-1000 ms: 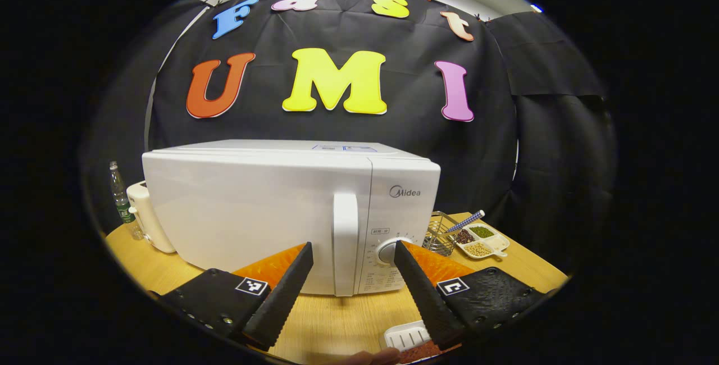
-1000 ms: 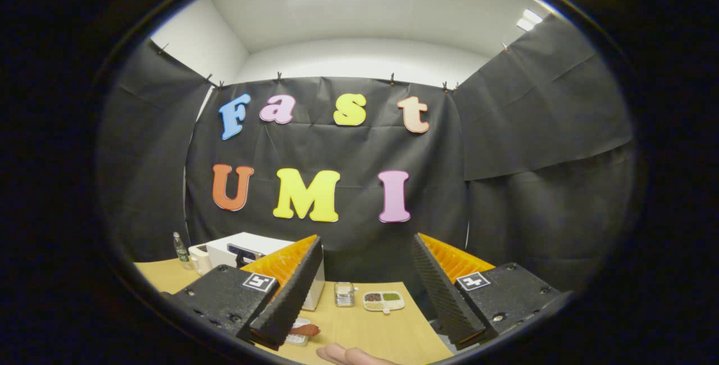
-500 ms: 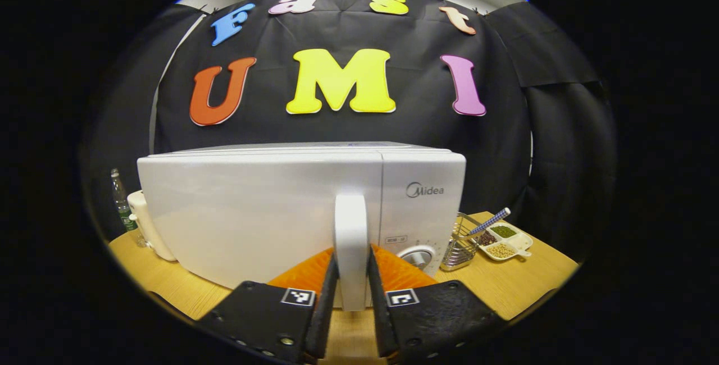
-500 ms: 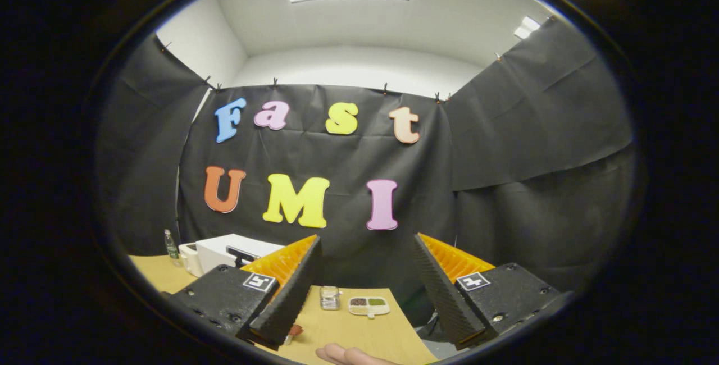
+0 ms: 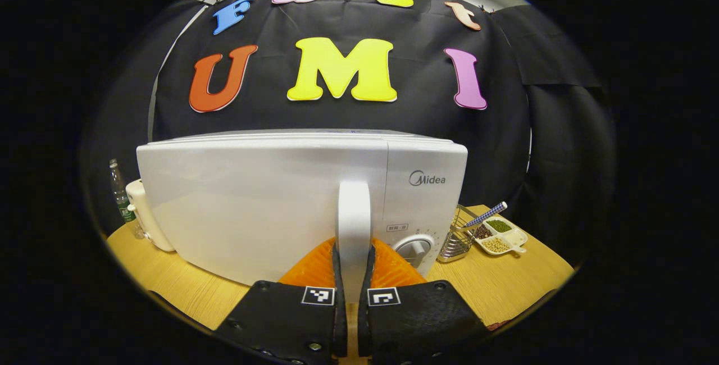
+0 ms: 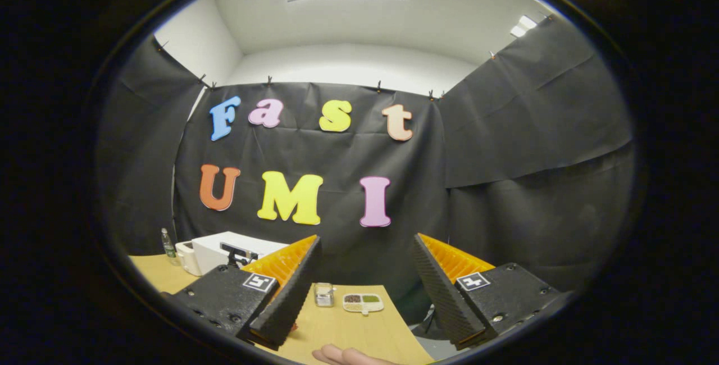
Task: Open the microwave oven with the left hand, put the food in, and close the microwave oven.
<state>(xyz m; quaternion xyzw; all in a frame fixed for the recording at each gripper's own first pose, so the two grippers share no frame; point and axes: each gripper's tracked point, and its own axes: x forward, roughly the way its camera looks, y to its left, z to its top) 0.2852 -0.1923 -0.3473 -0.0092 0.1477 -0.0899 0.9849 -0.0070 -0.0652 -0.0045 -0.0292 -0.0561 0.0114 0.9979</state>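
Note:
The white microwave (image 5: 253,202) stands on the wooden table (image 5: 505,283) with its door closed flush. Its tall white handle (image 5: 354,213) runs down between my left gripper's fingers. My left gripper (image 5: 353,278) is shut on the lower part of that handle, one finger pressing each side. In the right gripper view the microwave (image 6: 216,244) is small and far to the left. My right gripper (image 6: 365,292) hangs open above the table with nothing between its fingers. A person's fingertips (image 6: 348,356) show at the bottom edge.
Right of the microwave stand a wire basket (image 5: 456,240) and a white divided dish of beans (image 5: 500,236) with a striped spoon. A plastic bottle (image 5: 119,196) and a cream appliance (image 5: 145,222) sit at its left. The control knob (image 5: 413,248) is beside the handle.
My left gripper went from wide open in front of the door to shut on the handle, and moved closer. The right gripper stayed open and its view drifted slightly to the right.

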